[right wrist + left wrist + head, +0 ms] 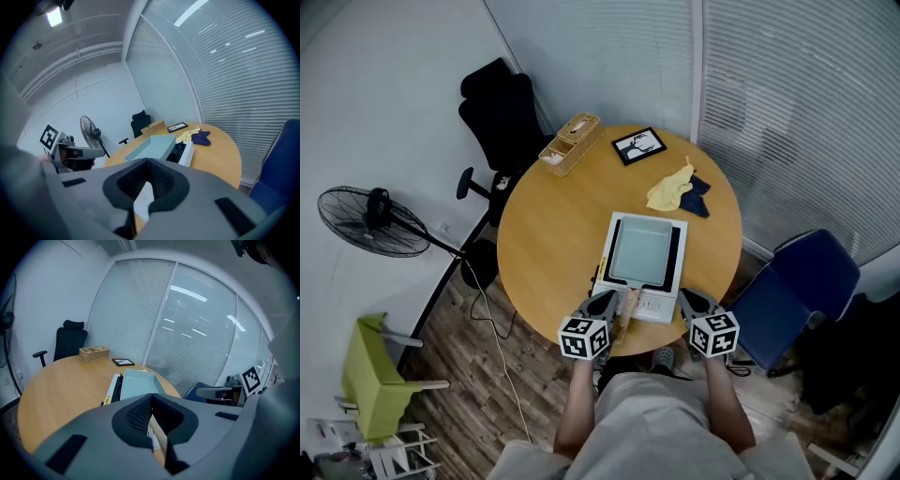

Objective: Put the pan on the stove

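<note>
The left gripper (151, 397) has its jaws closed tip to tip with nothing clamped. Through the hollow behind the tips shows the wooden handle (158, 434) of the pan, lying just under and beside them. The right gripper (147, 161) also has its jaws pressed together on nothing, and they hover over the white front panel (142, 199) of the stove.

The square pale-teal pan (644, 250) sits flat on the black glass of the induction stove (678, 253), handle towards the person. Its inside shows only its own bare floor. The stove stands on the near half of the round wooden worktop (553, 244).

At the far edge lies a long wicker basket (572, 142), divided into compartments. Something white lies in its near end, but the rest of its contents cannot be made out. A framed picture (638, 145) lies near it. A yellow cloth (670, 192) touches a dark blue cloth (697, 198) behind the stove.
</note>
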### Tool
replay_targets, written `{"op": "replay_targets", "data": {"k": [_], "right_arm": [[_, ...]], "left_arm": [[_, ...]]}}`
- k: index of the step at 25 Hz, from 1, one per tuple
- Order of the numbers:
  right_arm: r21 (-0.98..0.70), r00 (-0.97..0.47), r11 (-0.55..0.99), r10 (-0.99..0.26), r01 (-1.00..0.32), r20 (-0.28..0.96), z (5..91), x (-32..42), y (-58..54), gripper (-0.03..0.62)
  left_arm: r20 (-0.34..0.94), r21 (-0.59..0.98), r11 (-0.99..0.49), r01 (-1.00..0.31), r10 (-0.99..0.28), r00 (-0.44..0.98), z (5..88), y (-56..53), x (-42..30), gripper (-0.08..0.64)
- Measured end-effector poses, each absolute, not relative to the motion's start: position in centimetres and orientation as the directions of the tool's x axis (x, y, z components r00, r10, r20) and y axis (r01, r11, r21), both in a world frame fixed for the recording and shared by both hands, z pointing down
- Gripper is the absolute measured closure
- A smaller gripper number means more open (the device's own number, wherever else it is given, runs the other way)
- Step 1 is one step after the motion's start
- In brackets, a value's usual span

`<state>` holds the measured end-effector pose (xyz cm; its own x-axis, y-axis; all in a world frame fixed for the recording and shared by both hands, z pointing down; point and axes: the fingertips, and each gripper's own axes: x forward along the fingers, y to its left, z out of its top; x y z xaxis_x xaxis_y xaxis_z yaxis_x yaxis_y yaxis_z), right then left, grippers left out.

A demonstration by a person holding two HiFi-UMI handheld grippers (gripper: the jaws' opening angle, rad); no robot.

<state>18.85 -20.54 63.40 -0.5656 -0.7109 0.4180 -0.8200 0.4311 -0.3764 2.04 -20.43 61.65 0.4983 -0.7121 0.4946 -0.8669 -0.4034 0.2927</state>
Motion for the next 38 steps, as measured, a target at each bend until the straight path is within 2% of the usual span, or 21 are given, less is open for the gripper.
{"op": "replay_targets", "data": {"k": [7,15,22,29,38], "right_arm": [[-0.458,-0.603,0.423,-0.700,-0.782,0.383,62.9,19.3,-20.4,0.569],[-0.439,-0.619,0.450,-0.674,-0.777,0.404,63.1,18.4,-20.5,0.569],[-0.431,-0.620,0.458,-0.671,-0.777,0.405,63.1,17.9,-20.5,0.569],[-0.427,-0.605,0.441,-0.676,-0.789,0.420,63.3,18.3,-20.2,0.569],[-0.400,-0.597,0.450,-0.677,-0.798,0.430,63.6,18.4,-19.9,0.569]], "left_arm": [[0.441,0.238,-0.403,-0.884,-0.766,0.468,60.6,-21.5,1.9,0.532],[0.461,0.212,-0.455,-0.865,-0.734,0.499,60.4,-21.1,2.1,0.532],[0.452,0.228,-0.424,-0.877,-0.751,0.481,60.7,-20.8,1.1,0.532],[0.460,0.135,-0.423,-0.896,-0.774,0.435,60.3,-20.6,0.8,0.532],[0.487,0.151,-0.425,-0.893,-0.754,0.441,61.3,-20.2,1.0,0.532]]}}
